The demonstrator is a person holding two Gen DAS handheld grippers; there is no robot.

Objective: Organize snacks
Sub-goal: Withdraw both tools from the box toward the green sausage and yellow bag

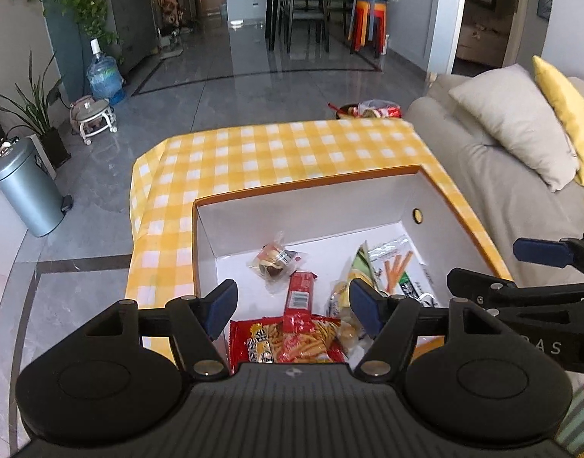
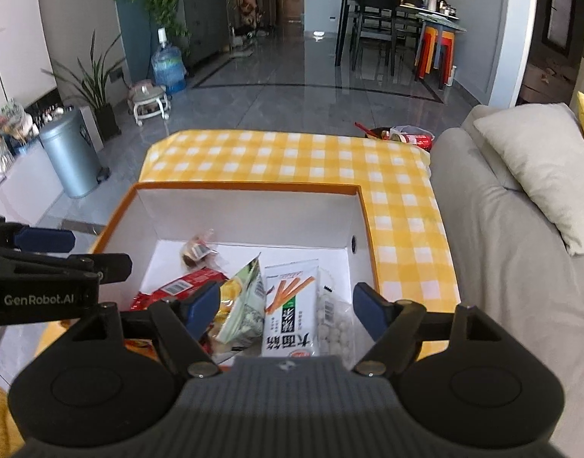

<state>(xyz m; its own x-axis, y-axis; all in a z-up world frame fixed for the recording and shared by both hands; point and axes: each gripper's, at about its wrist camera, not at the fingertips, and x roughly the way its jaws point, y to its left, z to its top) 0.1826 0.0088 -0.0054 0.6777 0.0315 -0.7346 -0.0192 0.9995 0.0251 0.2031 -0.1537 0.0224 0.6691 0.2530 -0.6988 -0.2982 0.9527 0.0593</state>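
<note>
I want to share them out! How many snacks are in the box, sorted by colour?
Inside the box:
Red packets: 2 (fries bag, slim bar)
White packets: 2 (stick biscuits, round balls)
Green bag: 1
Clear-wrapped sweet: 1
Total: 6

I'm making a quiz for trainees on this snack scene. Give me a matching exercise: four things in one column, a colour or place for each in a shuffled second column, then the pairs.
Things:
1. box
2. tablecloth
3. chip bag
4. stick-snack pack

Descriptions:
A. yellow and white checks
B. white pack picturing orange sticks
C. red, under the left tongs
D. white inside, orange rim

Pairs: 1-D, 2-A, 3-C, 4-B
</note>
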